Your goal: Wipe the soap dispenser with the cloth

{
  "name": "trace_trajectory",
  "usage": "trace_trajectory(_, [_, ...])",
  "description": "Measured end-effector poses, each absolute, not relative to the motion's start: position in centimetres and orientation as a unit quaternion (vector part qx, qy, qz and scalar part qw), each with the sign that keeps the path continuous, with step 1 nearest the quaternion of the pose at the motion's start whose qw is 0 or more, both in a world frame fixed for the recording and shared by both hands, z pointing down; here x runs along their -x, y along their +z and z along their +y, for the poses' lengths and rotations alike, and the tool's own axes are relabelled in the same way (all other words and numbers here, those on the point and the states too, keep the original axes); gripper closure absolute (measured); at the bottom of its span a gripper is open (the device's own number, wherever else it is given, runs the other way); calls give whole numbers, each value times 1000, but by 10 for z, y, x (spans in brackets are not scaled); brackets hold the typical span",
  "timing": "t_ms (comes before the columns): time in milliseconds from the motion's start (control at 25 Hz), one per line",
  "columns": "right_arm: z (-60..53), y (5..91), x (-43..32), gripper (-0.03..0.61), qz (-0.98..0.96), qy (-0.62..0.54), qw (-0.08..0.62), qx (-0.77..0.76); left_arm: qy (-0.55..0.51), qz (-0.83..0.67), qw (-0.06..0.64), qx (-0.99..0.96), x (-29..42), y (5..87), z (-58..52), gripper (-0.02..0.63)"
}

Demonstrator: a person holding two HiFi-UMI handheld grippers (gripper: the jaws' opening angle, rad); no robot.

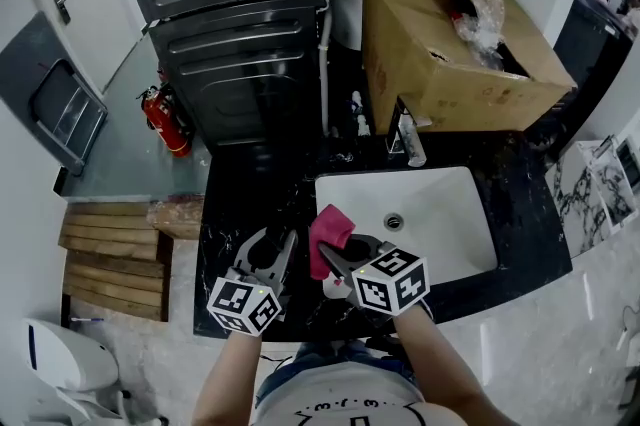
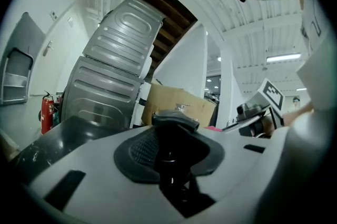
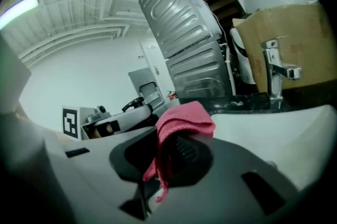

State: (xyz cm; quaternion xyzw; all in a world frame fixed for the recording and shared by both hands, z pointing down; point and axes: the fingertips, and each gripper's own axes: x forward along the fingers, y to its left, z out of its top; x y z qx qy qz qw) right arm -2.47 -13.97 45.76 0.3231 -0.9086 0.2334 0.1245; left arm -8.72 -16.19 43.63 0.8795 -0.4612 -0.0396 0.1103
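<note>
The left gripper (image 2: 171, 140) clamps a black pump-topped soap dispenser (image 2: 172, 120); the right gripper (image 3: 176, 150), just beside it, clamps a crumpled pink cloth (image 3: 185, 116).

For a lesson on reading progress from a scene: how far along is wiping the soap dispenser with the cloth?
Done: the right gripper is shut on the pink cloth, held beside the sink.
In hand: the left gripper grips a dark, pump-topped thing, apparently the soap dispenser.
Left: cloth and dispenser are apart, so no wiping shows yet; the cloth must be brought over and rubbed across it.
</note>
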Motion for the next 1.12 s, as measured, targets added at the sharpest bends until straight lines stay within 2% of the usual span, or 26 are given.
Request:
trace_trajectory(160, [-131,460,44,526,-921,198,149,-300,-70,-472,130,-869,97,437,-161,508])
trace_trajectory(360, [-131,502,31,526,-896,223,216,-316,-101,-478,155,-859,109,438,-162,508])
trace_trajectory(560, [-134,518,24,526,-881,242,235,-332,-94,-477,148,-861,106,438,-162,506])
trace_trajectory(640, [-137,511,24,526,-884,230,228,-337,-96,-478,152,-860,108,439,-161,506])
trace_trajectory(880, [-164,455,41,526,-910,206,133,-334,-98,-478,155,-859,108,438,-161,506])
trace_trajectory(1120, [-175,455,54,526,-913,211,138,-321,-111,-480,165,-855,112,438,-162,506])
